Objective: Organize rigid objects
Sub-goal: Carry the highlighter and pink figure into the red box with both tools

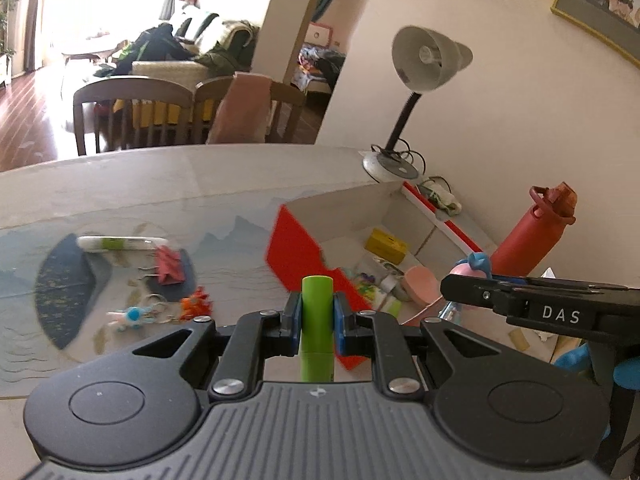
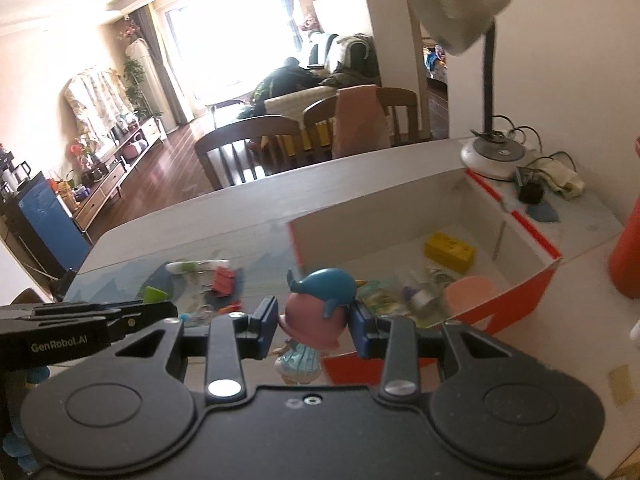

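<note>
My left gripper [image 1: 317, 322] is shut on an upright green cylinder [image 1: 317, 320], held above the table in front of the red-and-white box [image 1: 296, 248]. My right gripper [image 2: 314, 322] is shut on a small figurine [image 2: 316, 308] with pink hair and a blue whale-shaped hat, just short of the box's near wall [image 2: 512, 312]. In the left wrist view the right gripper [image 1: 456, 286] reaches in from the right with the figurine [image 1: 468, 268] at its tip. The box holds a yellow block [image 2: 450, 252], a pink dish [image 2: 470, 298] and several small items.
On the table's patterned mat lie a white-and-green tube [image 1: 120, 243], a red binder clip [image 1: 170, 266], an orange toy [image 1: 196, 304] and a blue-and-white keychain [image 1: 130, 316]. A red bottle [image 1: 532, 236] and a desk lamp [image 1: 424, 60] stand right of the box. Chairs [image 1: 132, 108] line the table's far edge.
</note>
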`<state>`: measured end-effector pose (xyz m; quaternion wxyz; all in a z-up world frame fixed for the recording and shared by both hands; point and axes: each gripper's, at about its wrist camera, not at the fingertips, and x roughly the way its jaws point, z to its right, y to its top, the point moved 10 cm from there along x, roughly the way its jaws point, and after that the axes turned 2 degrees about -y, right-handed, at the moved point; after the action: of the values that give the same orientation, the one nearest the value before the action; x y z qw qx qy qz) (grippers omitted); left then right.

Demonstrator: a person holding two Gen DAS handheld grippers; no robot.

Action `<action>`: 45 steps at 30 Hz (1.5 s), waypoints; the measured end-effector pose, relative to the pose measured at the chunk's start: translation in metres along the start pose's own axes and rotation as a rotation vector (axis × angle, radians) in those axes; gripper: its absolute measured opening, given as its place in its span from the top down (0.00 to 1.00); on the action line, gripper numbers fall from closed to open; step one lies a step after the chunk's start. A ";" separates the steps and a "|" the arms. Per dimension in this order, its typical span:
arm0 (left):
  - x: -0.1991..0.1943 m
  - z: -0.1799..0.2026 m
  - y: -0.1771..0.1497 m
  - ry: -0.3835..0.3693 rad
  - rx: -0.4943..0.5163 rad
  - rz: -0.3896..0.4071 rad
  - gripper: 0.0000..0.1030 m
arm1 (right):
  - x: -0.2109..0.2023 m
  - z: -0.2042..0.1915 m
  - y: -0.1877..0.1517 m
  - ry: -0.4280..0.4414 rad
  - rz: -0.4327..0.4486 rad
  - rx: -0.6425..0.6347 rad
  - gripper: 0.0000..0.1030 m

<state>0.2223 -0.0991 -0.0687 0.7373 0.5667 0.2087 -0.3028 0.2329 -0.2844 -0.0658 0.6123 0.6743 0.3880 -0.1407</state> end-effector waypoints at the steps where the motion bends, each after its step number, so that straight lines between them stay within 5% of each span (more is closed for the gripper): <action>1: 0.008 0.007 0.001 -0.003 0.002 -0.008 0.85 | 0.000 0.009 0.002 -0.005 0.002 0.000 0.64; 17: 0.112 0.062 0.029 0.076 0.010 -0.050 0.85 | 0.055 0.120 0.035 -0.032 -0.056 -0.027 0.64; 45: 0.284 0.064 0.051 0.249 0.185 -0.252 0.85 | 0.150 0.147 0.009 -0.006 -0.266 -0.252 0.64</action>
<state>0.4627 -0.2110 -0.2002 0.6070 0.6343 0.3389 -0.3382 0.3804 -0.3689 -0.1904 0.6690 0.5344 0.4868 -0.1728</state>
